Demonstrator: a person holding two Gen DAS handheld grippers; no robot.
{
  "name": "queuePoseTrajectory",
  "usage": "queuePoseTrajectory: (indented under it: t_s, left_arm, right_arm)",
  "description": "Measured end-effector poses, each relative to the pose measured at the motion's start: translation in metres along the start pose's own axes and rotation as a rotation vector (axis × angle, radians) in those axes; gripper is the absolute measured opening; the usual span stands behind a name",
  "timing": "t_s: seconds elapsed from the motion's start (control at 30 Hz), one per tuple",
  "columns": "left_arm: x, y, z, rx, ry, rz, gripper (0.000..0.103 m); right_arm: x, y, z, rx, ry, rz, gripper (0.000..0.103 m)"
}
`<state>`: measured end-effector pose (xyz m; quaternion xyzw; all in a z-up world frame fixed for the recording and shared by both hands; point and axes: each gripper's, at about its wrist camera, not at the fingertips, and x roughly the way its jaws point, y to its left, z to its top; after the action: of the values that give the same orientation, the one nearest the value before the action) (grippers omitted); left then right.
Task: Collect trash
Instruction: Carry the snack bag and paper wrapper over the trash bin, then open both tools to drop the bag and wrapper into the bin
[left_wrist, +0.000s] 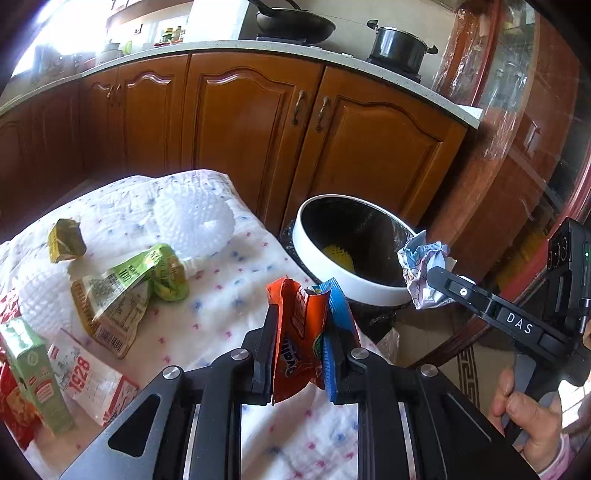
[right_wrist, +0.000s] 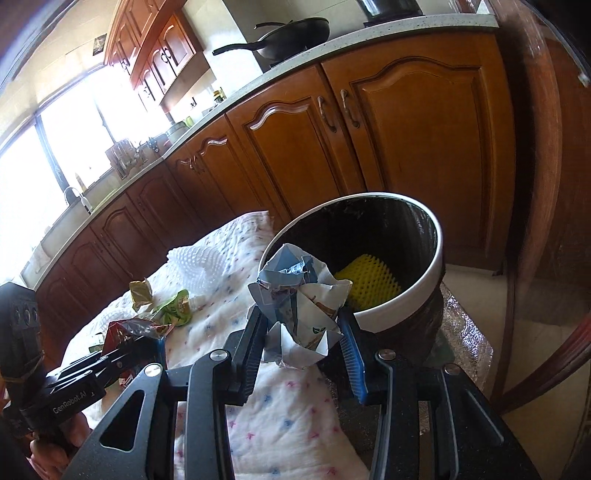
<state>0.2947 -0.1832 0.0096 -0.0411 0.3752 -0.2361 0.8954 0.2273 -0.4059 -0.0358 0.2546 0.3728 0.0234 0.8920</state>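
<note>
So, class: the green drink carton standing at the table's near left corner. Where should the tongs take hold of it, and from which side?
Grip the green carton across its two broad flat faces, near the top, coming from above. It stands upright with red packaging crowding its base, so only the upper part looks free.

Red packet (left_wrist: 9, 406) cut off by the left wrist view's left edge, yellow foam net (right_wrist: 369, 286) half hidden behind the bin's white rim (right_wrist: 406, 299), countertop bottles (left_wrist: 171, 35) too small to read
</note>
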Motion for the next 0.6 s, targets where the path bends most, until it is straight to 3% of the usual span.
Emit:
queuePoseTrajectory:
  t_s: [0.33, 0.6]
  left_arm:
    - [0.050, -0.029, 0.049, 0.062, -0.010, -0.002, 0.019]
    - [0.107, -0.042, 0.077, 0.075, 0.058, -0.009, 0.019]
  right_arm:
    - [0.016, -0.035, 0.038, 0.013, -0.014, -0.043, 0.041]
    - [0.033, -0.048, 0.057, -0.009, -0.001, -0.060, 0.042]
